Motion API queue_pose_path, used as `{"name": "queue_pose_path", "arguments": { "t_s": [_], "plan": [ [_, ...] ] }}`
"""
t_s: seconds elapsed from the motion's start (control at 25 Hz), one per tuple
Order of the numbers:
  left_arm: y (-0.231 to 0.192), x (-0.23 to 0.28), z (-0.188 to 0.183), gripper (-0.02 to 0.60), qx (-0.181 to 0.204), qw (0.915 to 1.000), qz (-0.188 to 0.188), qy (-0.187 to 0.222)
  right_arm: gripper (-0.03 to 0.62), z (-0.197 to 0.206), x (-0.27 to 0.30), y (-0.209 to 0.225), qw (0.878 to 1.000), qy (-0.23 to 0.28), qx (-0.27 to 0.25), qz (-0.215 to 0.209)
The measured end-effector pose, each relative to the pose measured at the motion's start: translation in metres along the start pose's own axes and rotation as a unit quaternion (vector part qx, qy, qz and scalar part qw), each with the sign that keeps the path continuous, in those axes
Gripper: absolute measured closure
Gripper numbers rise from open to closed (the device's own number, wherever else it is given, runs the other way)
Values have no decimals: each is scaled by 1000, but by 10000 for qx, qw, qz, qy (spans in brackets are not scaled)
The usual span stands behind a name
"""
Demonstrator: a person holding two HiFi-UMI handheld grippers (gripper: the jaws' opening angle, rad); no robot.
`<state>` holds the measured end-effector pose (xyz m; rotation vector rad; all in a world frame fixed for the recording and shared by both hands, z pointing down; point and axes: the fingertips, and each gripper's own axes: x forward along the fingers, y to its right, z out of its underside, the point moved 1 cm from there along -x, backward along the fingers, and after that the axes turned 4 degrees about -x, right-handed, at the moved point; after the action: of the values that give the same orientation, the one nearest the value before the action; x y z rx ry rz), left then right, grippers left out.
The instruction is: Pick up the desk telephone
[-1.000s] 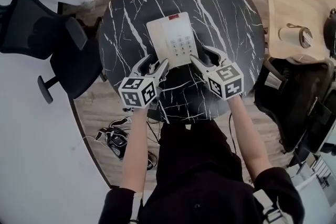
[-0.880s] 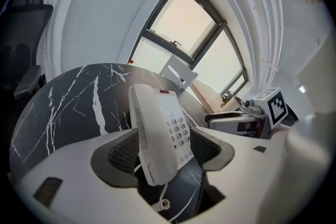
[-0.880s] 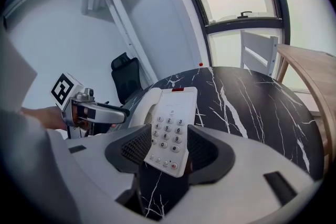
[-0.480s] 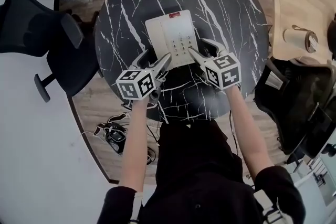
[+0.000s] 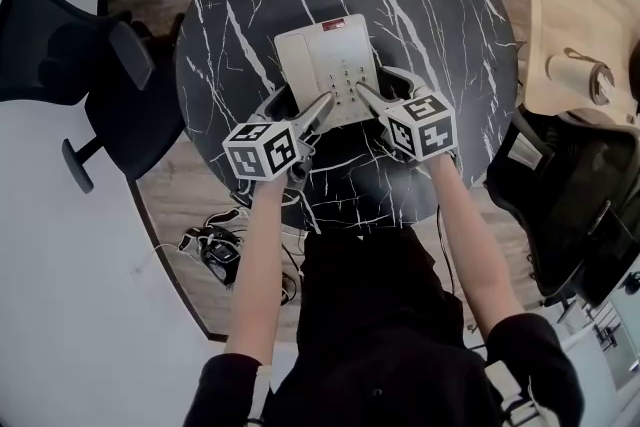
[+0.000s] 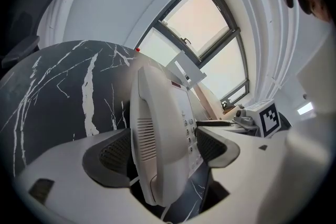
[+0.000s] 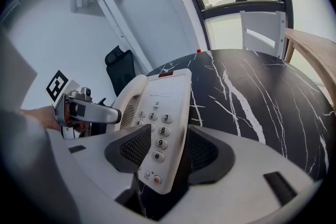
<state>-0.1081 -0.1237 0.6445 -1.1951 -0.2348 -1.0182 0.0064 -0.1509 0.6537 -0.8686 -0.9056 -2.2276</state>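
Cream plastic desk telephone [image 5: 325,55] on black marble surface [image 5: 440,25] | left hand-held gripper [image 5: 300,103] jaws just opened wide round it | right hand-held gripper [image 5: 376,83] released astride it | I clench both together, lift level.

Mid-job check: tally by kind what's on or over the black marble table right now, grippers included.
White push-button desk telephone: 1
Grey two-jaw handheld grippers: 2 (left gripper, whose jaws have just been opening, astride the telephone's handset side; right gripper, open astride its keypad side)
Total: 3
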Motion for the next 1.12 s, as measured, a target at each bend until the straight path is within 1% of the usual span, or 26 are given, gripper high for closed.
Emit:
{"name": "queue_pose_path", "arguments": {
  "t_s": [0.16,0.36,0.6,1.12],
  "plan": [
    [-1,5,2,193,-9,10000,-23,-50,381,3,3,1,10000,-48,17,-15],
    [-5,10,2,193,18,9997,-200,-118,381,3,7,2,10000,-85,31,-31],
    [-8,13,2,195,-30,9996,-227,-146,381,4,10,2,9999,-75,98,-86],
    [-10,15,2,195,-164,9997,149,-54,395,4,9,2,9994,15,269,-231]
  ]
}}
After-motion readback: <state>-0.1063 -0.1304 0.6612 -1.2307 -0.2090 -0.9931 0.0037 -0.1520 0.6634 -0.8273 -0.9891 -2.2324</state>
